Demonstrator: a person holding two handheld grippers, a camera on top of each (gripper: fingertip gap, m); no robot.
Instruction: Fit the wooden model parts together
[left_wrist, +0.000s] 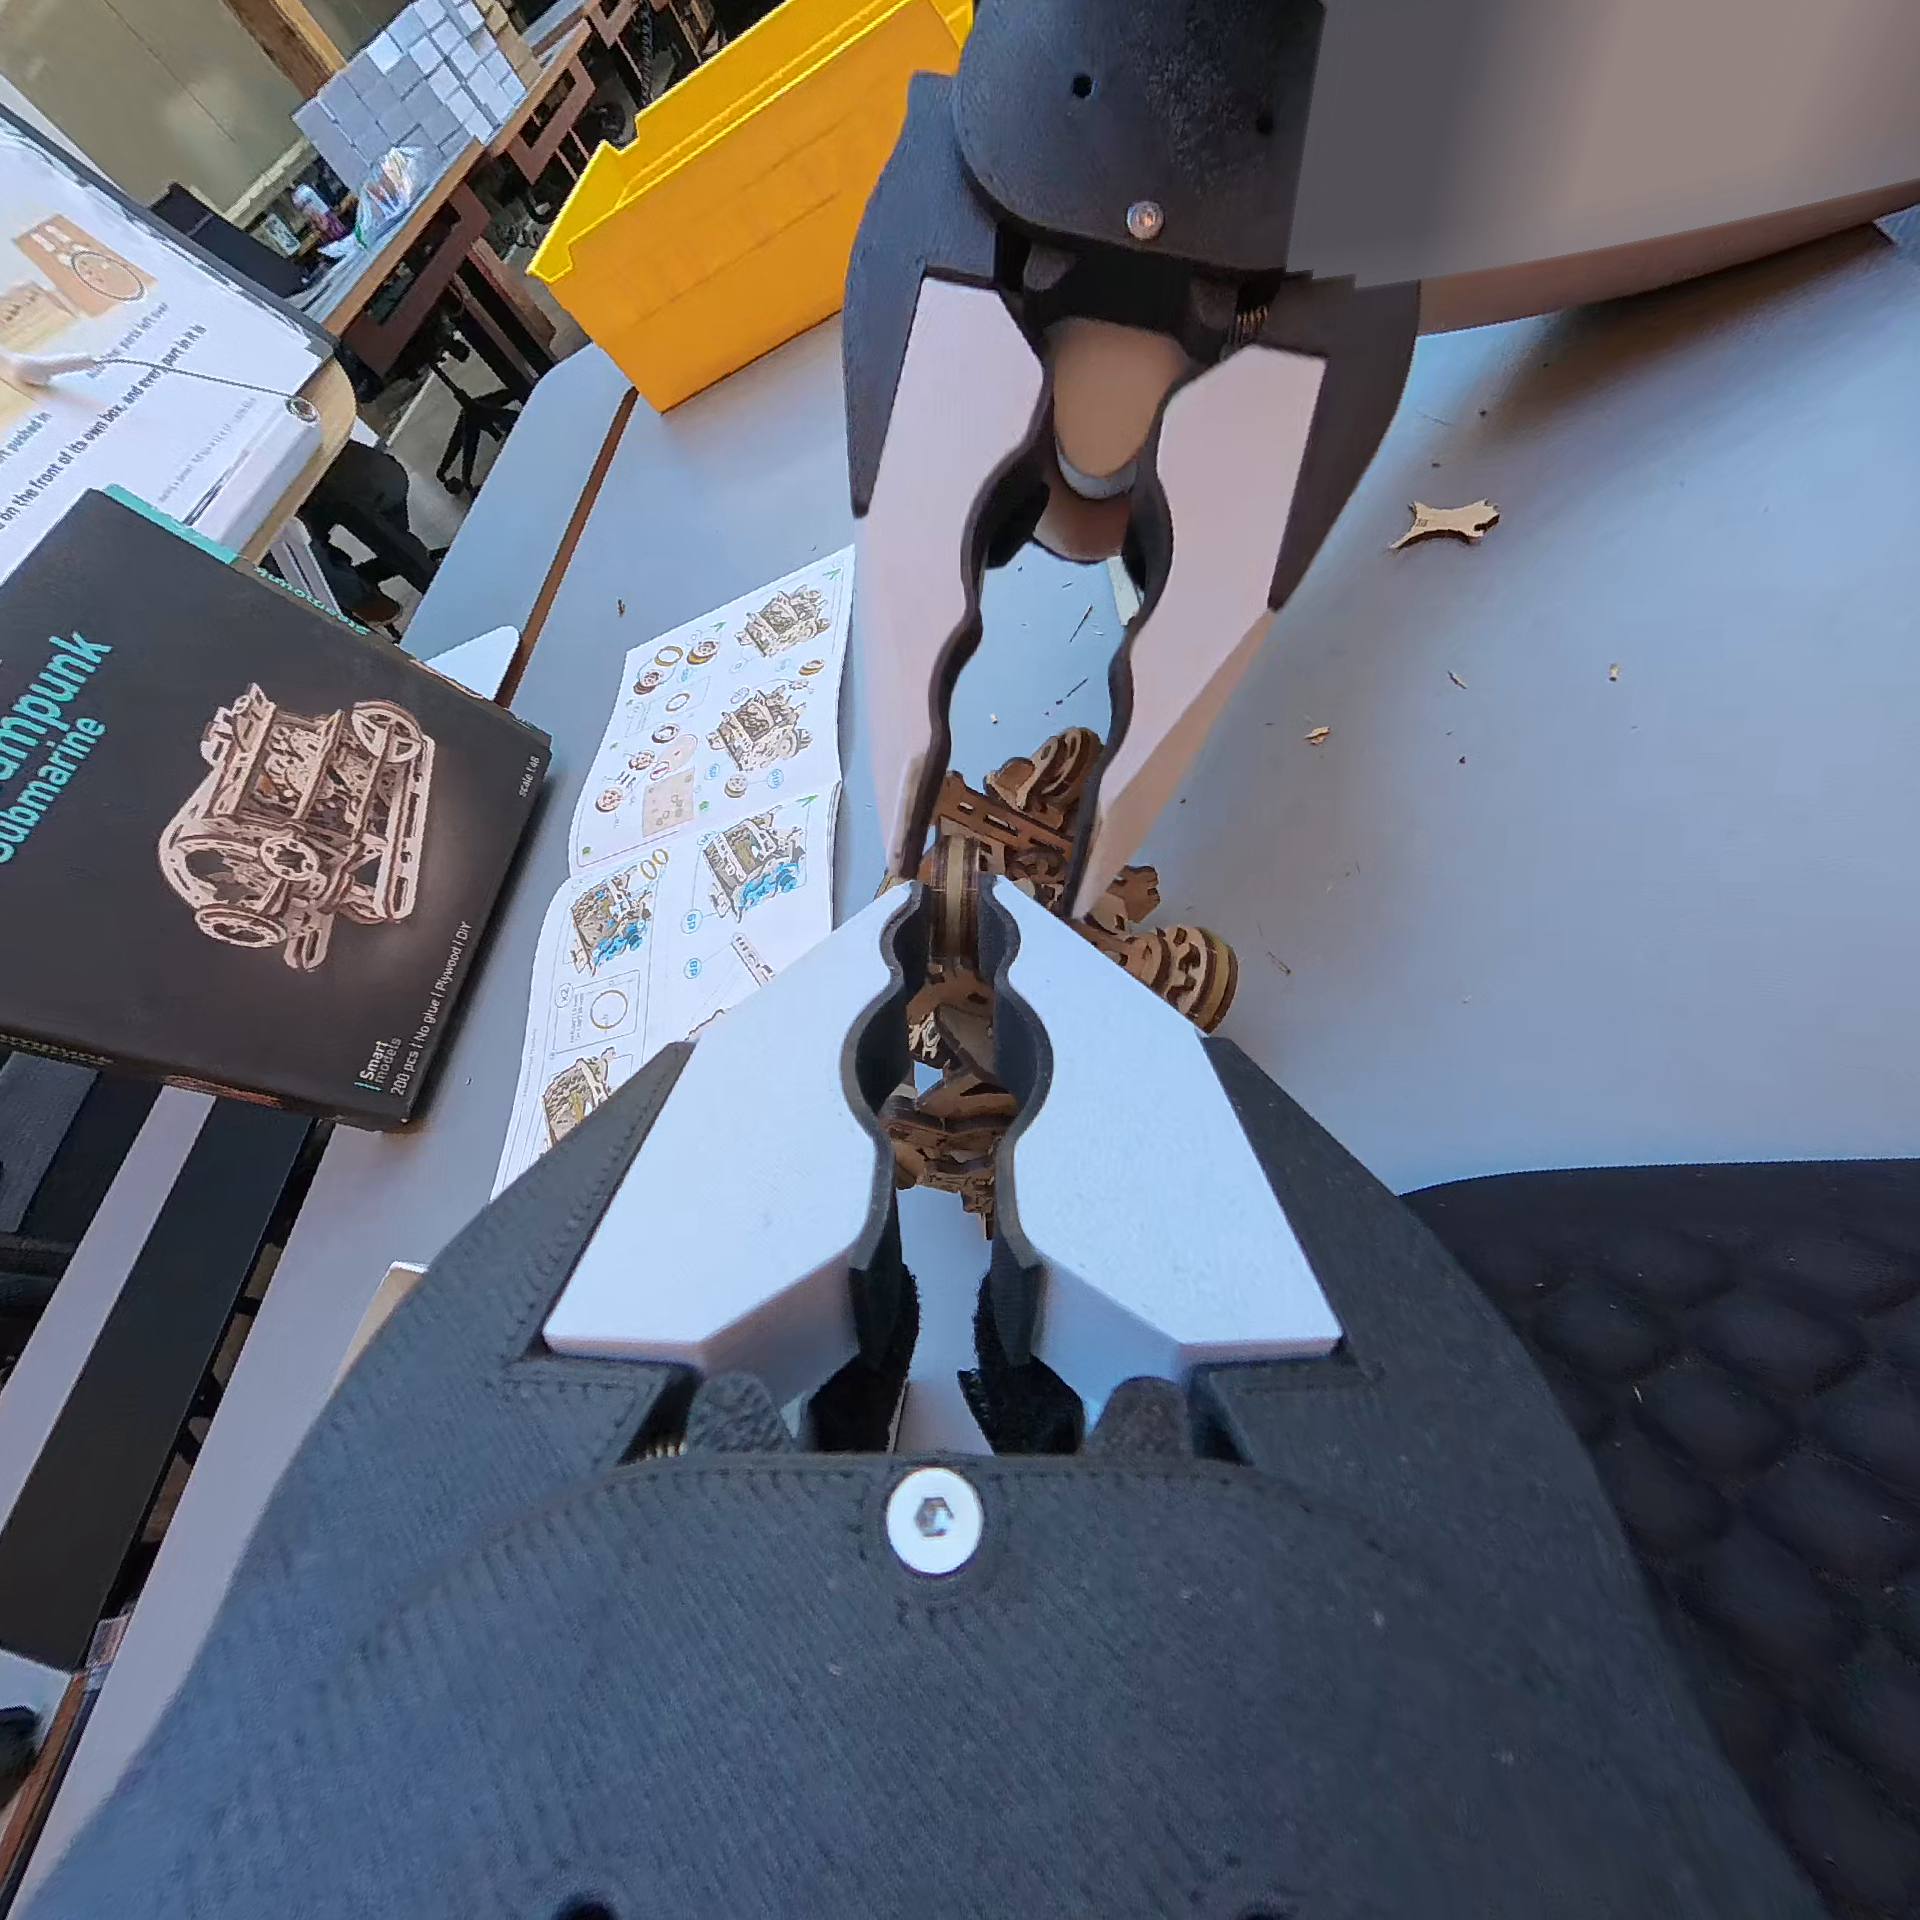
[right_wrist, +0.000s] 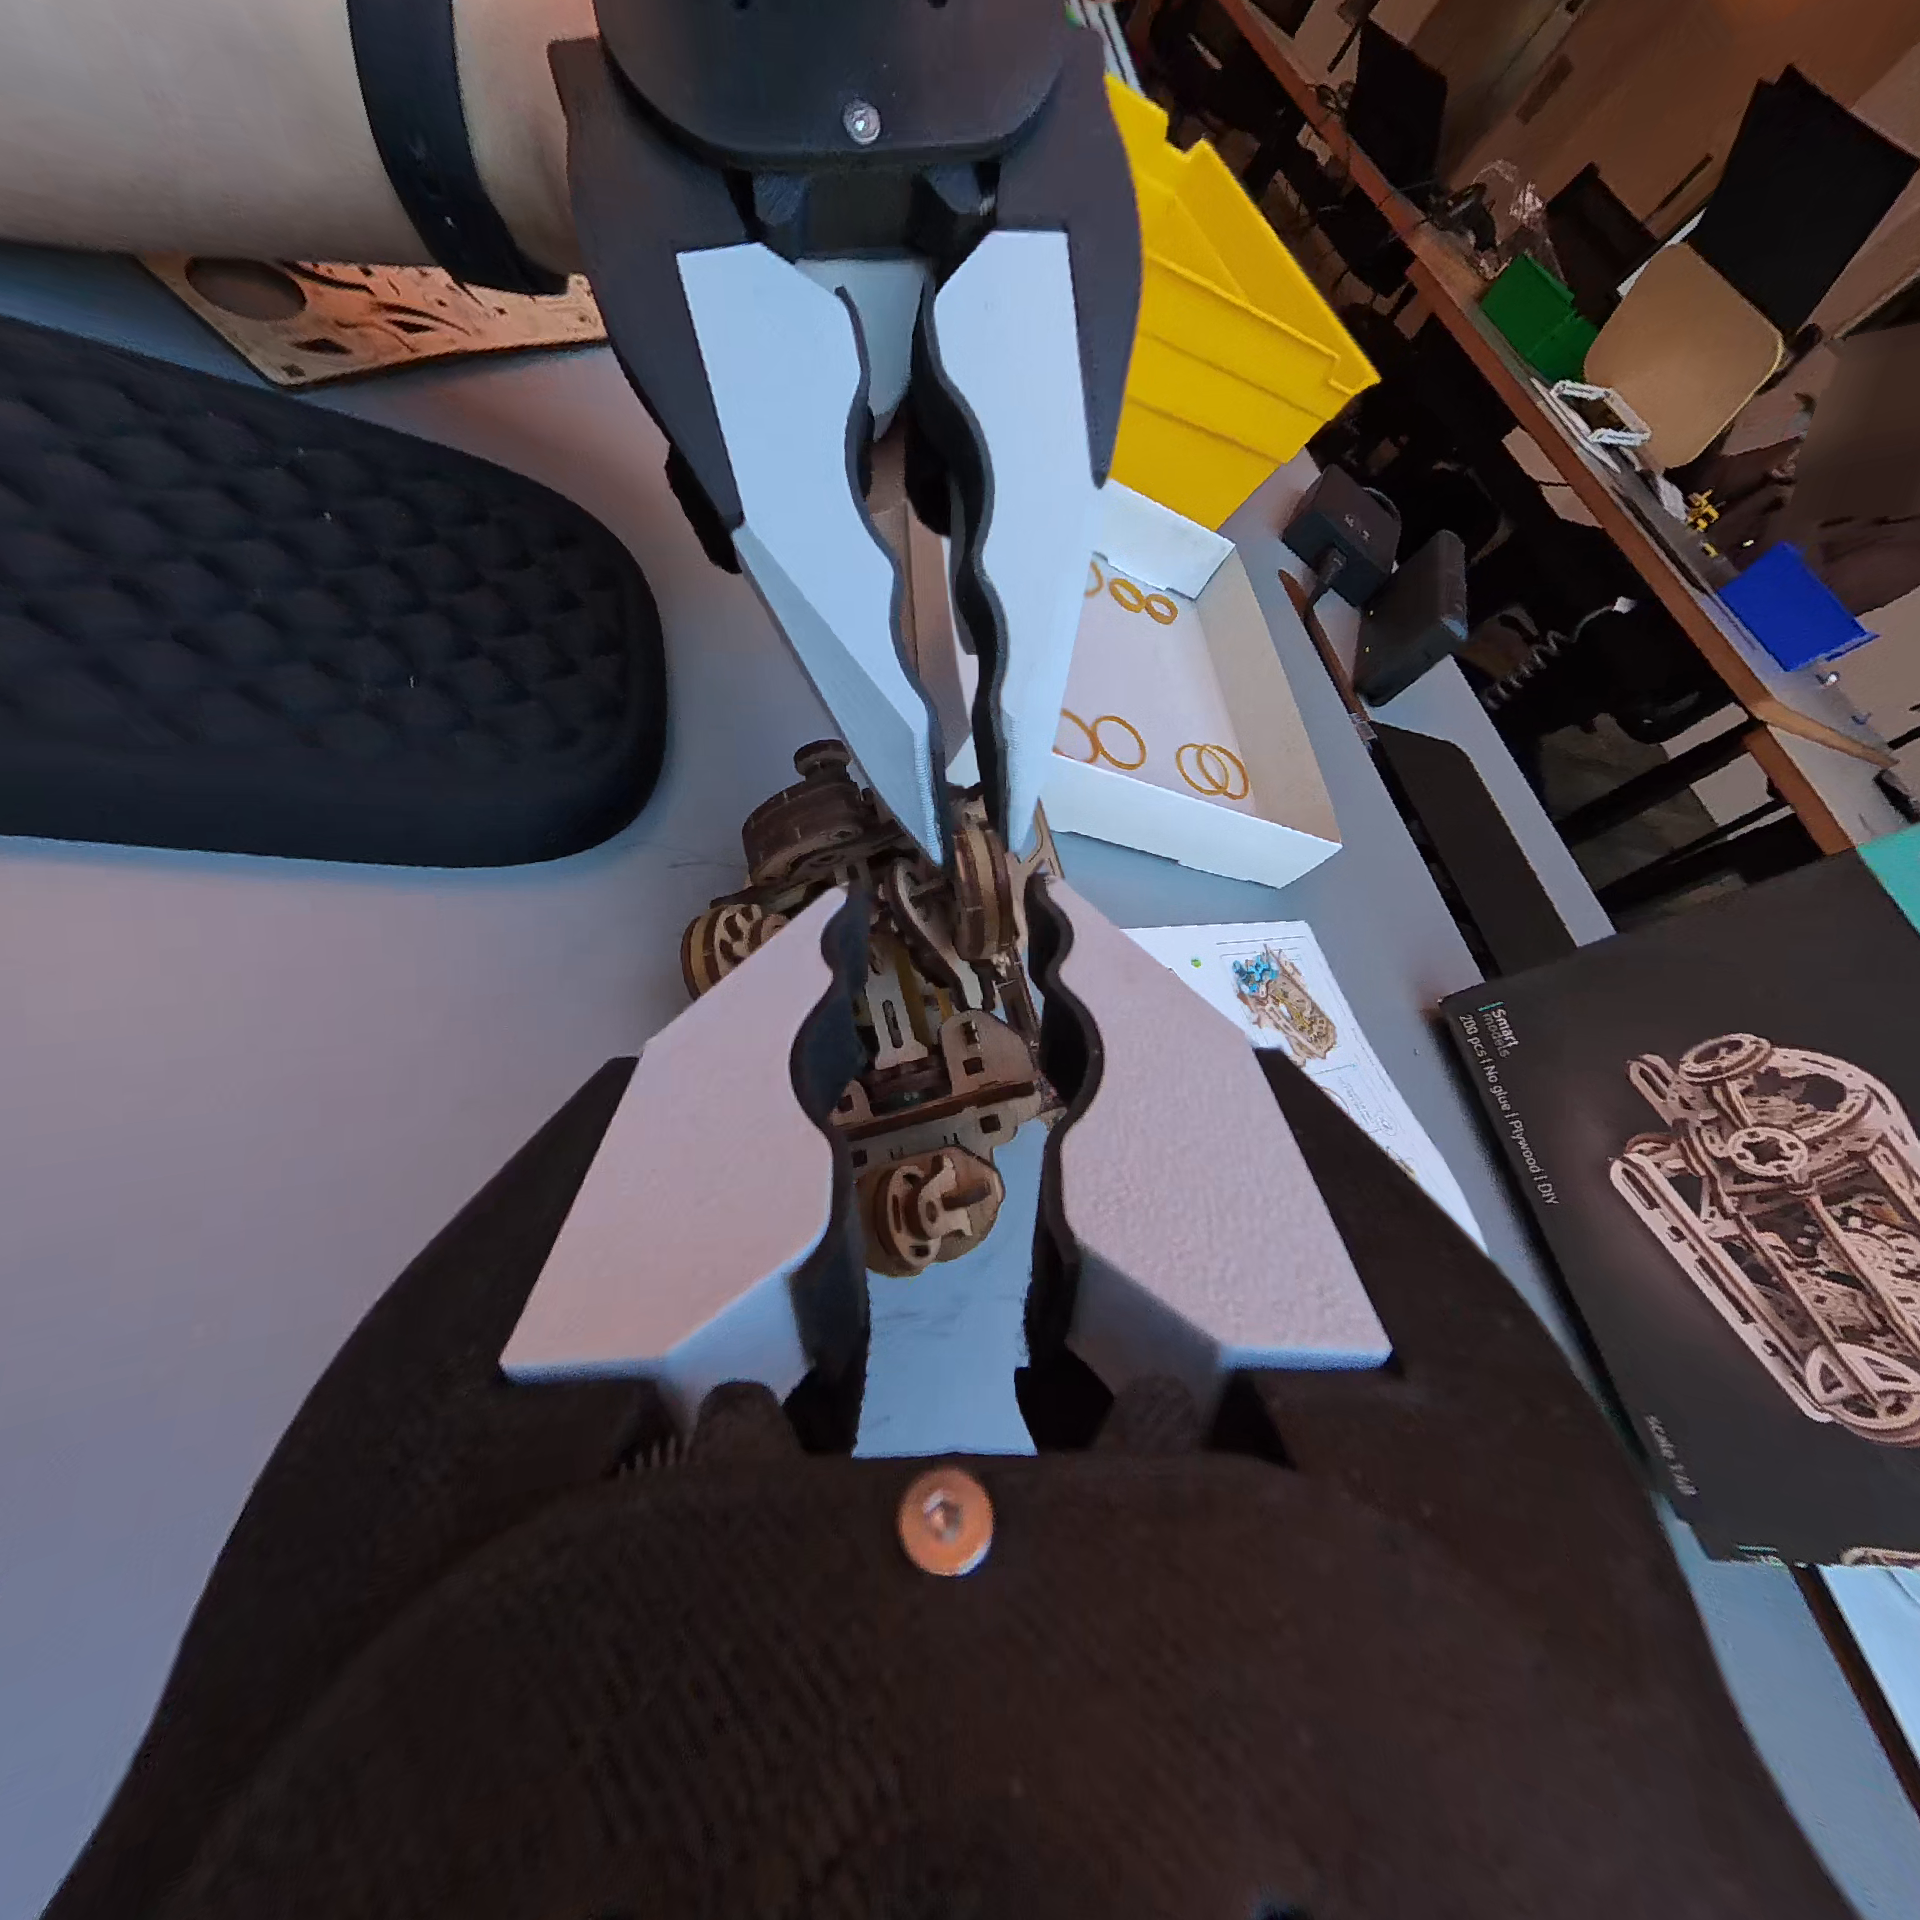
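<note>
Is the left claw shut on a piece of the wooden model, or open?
Shut on it. In the left wrist view the left claw has its tips pinching a round wooden wheel of the wooden model.

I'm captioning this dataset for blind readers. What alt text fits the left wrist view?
The left gripper is shut on a round wooden wheel part of the wooden model on a grey table, facing the right gripper, whose fingertips straddle the model. An instruction sheet, black box and yellow bin lie leftward.

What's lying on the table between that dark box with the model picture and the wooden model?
The open instruction booklet lies flat between the dark box and the wooden model, clearest in the left wrist view.
</note>
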